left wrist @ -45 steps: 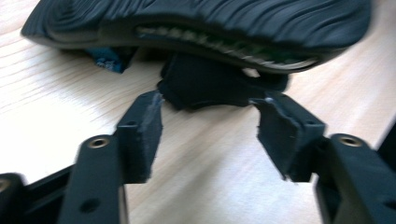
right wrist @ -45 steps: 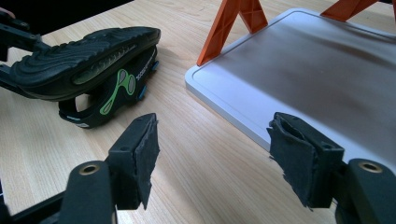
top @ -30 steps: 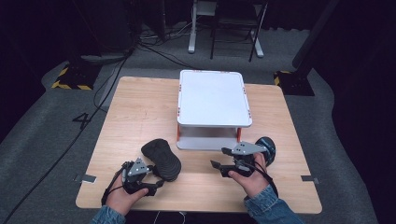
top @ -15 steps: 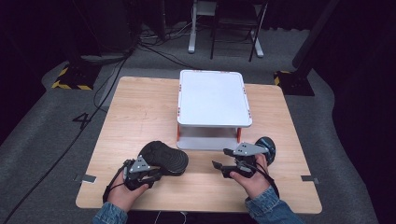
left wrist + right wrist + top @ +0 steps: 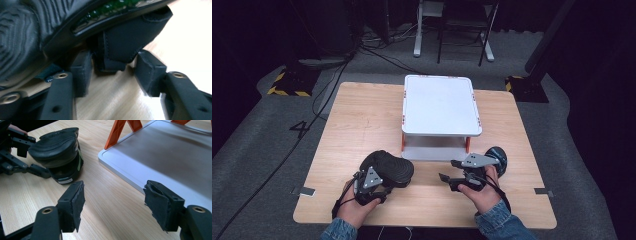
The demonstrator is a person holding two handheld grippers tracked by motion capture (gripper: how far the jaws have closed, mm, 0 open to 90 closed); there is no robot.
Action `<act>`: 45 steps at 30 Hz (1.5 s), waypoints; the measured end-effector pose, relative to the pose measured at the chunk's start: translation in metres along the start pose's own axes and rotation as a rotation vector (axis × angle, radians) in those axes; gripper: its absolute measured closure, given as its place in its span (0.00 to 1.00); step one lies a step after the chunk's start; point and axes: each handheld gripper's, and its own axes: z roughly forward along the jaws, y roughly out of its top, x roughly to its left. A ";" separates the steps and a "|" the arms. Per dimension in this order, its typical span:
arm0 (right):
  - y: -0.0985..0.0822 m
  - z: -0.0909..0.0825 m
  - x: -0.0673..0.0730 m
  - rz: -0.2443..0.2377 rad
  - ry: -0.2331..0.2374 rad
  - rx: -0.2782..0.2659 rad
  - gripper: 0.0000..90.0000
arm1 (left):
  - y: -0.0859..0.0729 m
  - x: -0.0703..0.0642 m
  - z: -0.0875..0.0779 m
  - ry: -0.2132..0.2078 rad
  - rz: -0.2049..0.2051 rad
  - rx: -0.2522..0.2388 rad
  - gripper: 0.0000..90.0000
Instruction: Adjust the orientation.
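Note:
A black shoe (image 5: 387, 166) lies tipped over with its ribbed sole up on the wooden table (image 5: 362, 120), near the front left. My left gripper (image 5: 386, 186) reaches under it. In the left gripper view a black strap (image 5: 117, 47) of the shoe sits between the pads (image 5: 81, 72). The jaws have just been opening and do not squeeze the strap. My right gripper (image 5: 446, 172) hovers open and empty at the front right, pointing left; in its own view the gripper (image 5: 112, 207) faces the shoe (image 5: 58, 150). A second black shoe (image 5: 498, 155) lies behind the right hand.
A white two-level shelf (image 5: 439, 105) with orange legs stands at the table's middle back; its lower tray (image 5: 155, 157) lies just ahead of the right jaws. Cables and chair legs are on the floor beyond the table.
The left gripper has shifted slightly right and forward against the shoe, and the shoe has turned and slid right. Right hand unchanged.

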 end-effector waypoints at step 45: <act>-0.011 -0.007 -0.009 0.040 -0.019 0.021 0.36 | 0.015 0.023 -0.035 0.058 0.006 -0.374 0.36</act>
